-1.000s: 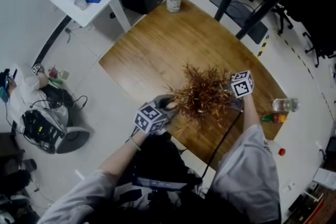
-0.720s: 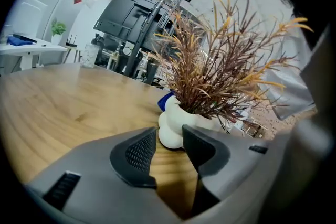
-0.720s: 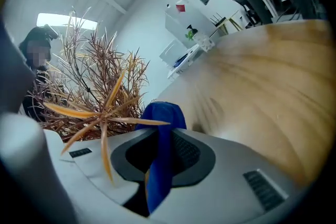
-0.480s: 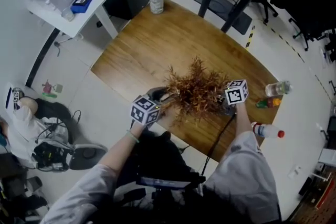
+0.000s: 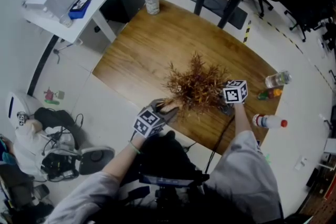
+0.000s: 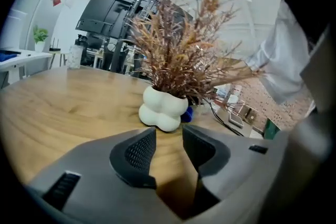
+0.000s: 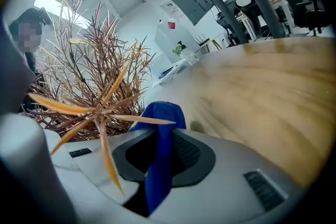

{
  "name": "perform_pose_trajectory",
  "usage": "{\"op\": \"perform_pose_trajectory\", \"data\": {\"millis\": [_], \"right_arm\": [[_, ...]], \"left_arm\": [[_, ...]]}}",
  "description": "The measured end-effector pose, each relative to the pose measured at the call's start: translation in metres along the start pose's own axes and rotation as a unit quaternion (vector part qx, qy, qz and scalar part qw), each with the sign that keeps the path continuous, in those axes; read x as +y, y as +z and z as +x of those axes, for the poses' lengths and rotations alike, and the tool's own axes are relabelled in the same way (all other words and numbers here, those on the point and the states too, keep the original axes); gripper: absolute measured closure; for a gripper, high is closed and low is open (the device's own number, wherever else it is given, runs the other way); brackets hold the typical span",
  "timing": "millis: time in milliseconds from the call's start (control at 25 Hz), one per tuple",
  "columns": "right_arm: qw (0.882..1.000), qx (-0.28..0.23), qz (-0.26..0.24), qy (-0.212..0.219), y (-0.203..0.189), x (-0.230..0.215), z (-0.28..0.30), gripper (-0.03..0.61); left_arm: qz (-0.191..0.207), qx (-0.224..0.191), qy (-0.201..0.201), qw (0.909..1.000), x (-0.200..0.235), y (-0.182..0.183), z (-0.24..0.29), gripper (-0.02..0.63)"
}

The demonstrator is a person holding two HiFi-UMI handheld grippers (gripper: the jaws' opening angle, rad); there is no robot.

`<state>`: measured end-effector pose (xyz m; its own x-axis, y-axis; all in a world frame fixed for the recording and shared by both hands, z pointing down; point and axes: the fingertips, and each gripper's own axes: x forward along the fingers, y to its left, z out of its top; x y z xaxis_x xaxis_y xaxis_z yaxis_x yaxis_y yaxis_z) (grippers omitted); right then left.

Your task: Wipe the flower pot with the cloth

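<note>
A white, bulbous flower pot (image 6: pixel 163 108) holds a bush of dry brown fronds (image 5: pixel 197 86) near the front of the wooden table (image 5: pixel 142 50). In the left gripper view my left gripper (image 6: pixel 169 136) points at the pot from a short way off, jaws apart with nothing between them. A bit of blue cloth (image 6: pixel 187 114) shows behind the pot. My right gripper (image 7: pixel 163 136) is shut on that blue cloth (image 7: pixel 164 113), close to the fronds (image 7: pixel 89 76). From the head view, the left gripper (image 5: pixel 167 106) is left of the plant and the right gripper (image 5: pixel 227 106) right of it.
A clear bottle (image 5: pixel 277 79), a small green and orange item (image 5: pixel 269 94) and a red-capped bottle (image 5: pixel 268 121) lie by the table's right edge. A pump bottle (image 5: pixel 152 3) stands at the far corner. A white side table (image 5: pixel 73 2) is beyond. A black cable (image 5: pixel 223 134) trails toward me.
My left gripper has drawn back a little from the plant toward the table's front edge. The right gripper stays beside the plant with the cloth. The head camera has shifted.
</note>
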<state>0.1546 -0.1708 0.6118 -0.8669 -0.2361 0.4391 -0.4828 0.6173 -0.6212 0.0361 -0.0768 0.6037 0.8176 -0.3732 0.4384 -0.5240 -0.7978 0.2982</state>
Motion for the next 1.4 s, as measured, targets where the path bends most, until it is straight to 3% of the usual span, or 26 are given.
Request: {"op": "perform_pose_trajectory", "data": {"millis": [80,280,440,960,1200,1400], "right_arm": [[1.000,-0.005,-0.004,-0.011,0.002,0.003,0.001,0.517],[0.999,-0.017,-0.004,-0.032,0.001,0.006,0.001,0.517],[0.999,-0.028,-0.003,-0.043,-0.007,0.012,0.005,0.517],[0.984,-0.099,0.009,-0.146,-0.039,0.043,0.002,0.517],[0.979,-0.121,0.024,-0.164,-0.060,0.072,0.018,0.517],[0.976,-0.134,0.031,-0.168,-0.065,0.084,0.021,0.517]], "left_arm": [[0.009,0.000,0.001,1.0000,-0.010,0.001,0.007,0.456],[-0.023,-0.017,0.017,0.9994,-0.011,0.009,0.025,0.456],[-0.024,-0.016,0.018,0.9994,-0.003,0.012,0.027,0.456],[-0.018,-0.007,0.010,0.9998,0.024,-0.001,0.008,0.456],[-0.027,-0.005,0.008,0.9996,0.044,0.004,-0.003,0.456],[-0.012,0.010,-0.012,0.9998,0.041,0.005,-0.004,0.457]]}}
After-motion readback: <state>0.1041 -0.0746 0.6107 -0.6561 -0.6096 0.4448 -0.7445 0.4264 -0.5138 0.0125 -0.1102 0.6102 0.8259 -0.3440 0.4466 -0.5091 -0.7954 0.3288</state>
